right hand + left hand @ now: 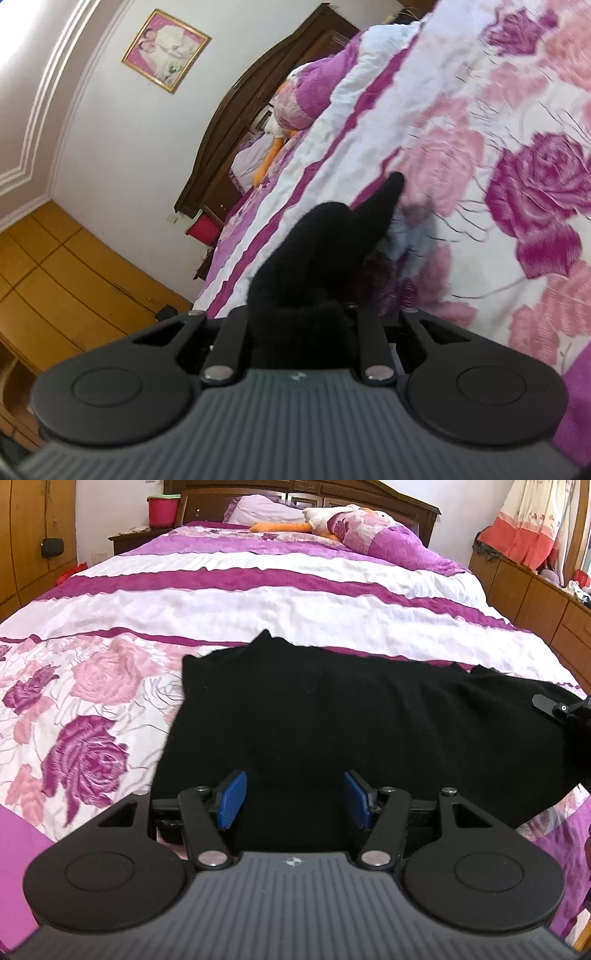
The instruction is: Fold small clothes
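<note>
A black garment (332, 716) lies spread on the floral bedspread (85, 709), one corner poking up at its far edge. My left gripper (293, 797) hovers over the near part of it, its blue pads (231, 799) wide apart and pressing on nothing. My right gripper (299, 317) is shut on a bunched edge of the black garment (321, 240), which covers its pads and rises in a fold in front of the camera. In the left wrist view my right gripper (550, 705) shows at the garment's right end, which is lifted off the bed.
The bed carries a purple and white striped quilt (280, 590), pillows and a plush duck (325, 518) near the dark headboard. A nightstand with a red bucket (162, 511) stands at the left. Wooden cabinets (532, 594) line the right side.
</note>
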The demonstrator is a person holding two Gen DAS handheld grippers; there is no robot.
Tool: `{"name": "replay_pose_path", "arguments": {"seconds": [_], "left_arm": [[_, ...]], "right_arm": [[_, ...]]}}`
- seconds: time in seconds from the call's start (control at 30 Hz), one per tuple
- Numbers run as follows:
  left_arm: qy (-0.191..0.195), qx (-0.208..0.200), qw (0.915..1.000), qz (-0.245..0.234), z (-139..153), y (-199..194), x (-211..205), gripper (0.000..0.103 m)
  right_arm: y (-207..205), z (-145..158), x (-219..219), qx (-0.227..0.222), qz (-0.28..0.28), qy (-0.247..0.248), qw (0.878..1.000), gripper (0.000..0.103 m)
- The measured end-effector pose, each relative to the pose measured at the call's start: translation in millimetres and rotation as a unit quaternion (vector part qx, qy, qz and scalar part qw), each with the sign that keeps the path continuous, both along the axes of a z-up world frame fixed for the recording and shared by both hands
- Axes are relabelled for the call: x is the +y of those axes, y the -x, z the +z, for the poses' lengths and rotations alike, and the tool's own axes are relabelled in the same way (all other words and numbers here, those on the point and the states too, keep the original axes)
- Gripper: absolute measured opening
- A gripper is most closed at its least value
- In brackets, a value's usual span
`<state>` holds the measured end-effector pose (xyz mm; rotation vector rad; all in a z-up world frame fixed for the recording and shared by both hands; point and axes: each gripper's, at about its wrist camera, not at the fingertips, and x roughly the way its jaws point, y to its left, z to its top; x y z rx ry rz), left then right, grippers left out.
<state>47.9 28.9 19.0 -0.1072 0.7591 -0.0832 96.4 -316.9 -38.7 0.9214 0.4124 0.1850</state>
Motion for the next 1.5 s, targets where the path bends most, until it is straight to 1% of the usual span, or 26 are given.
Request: {"name": "replay_pose_path", "arguments": {"seconds": [0.17,0.23,0.3,0.47,0.6,0.73,0.8,0.93,1.07,1.17,1.37,1.5], "left_arm": [[0.006,-0.007,1.0,0.003,6.5,4.8,18.4,0.064],[0.008,-0.005,0.9999,0.007,6.8,4.9,25.7,0.064],[0.01,-0.004,0.9999,0.01,7.0,4.5,34.2,0.064],[0.02,-0.015,0.9994,0.023,11.3,10.5,58.8,0.064],[0.016,-0.027,0.9986,0.043,14.5,17.6,81.1,0.064],[0.017,-0.037,0.9974,0.06,16.3,24.7,100.6,0.064],[0.018,-0.04,0.9968,0.066,16.0,27.4,108.2,0.064],[0.024,-0.04,0.996,0.077,12.2,33.6,121.9,0.064],[0.027,-0.04,0.9953,0.084,7.2,37.8,131.6,0.064],[0.032,-0.038,0.9946,0.091,4.0,37.3,137.4,0.064],[0.03,-0.038,0.9941,0.097,3.3,40.5,144.8,0.064],[0.028,-0.042,0.9938,0.099,6.0,44.4,146.1,0.064]], "right_arm": [[1.1,15.2,15.7,-0.012,0.013,0.021,1.0,0.019],[-0.8,23.1,24.8,-0.018,0.017,0.037,0.999,0.019],[-4.6,31.1,34.0,-0.024,0.024,0.055,0.998,0.019],[-18.0,51.8,60.7,-0.042,0.047,0.079,0.995,0.019],[-30.0,68.7,97.6,-0.059,0.092,0.103,0.989,0.019],[-39.9,78.7,149.1,-0.067,0.154,0.15,0.974,0.018],[-45.0,75.6,176.9,-0.059,0.181,0.175,0.966,0.018],[-54.6,56.4,225.8,-0.03,0.228,0.214,0.949,0.017],[-52.4,45.5,256.8,-0.026,0.255,0.238,0.937,0.017],[-51.7,39.4,271.2,-0.022,0.267,0.264,0.927,0.017],[-53.5,29.9,283.5,-0.016,0.285,0.283,0.916,0.017],[-46.7,26.9,287.3,-0.021,0.289,0.284,0.914,0.018]]}}
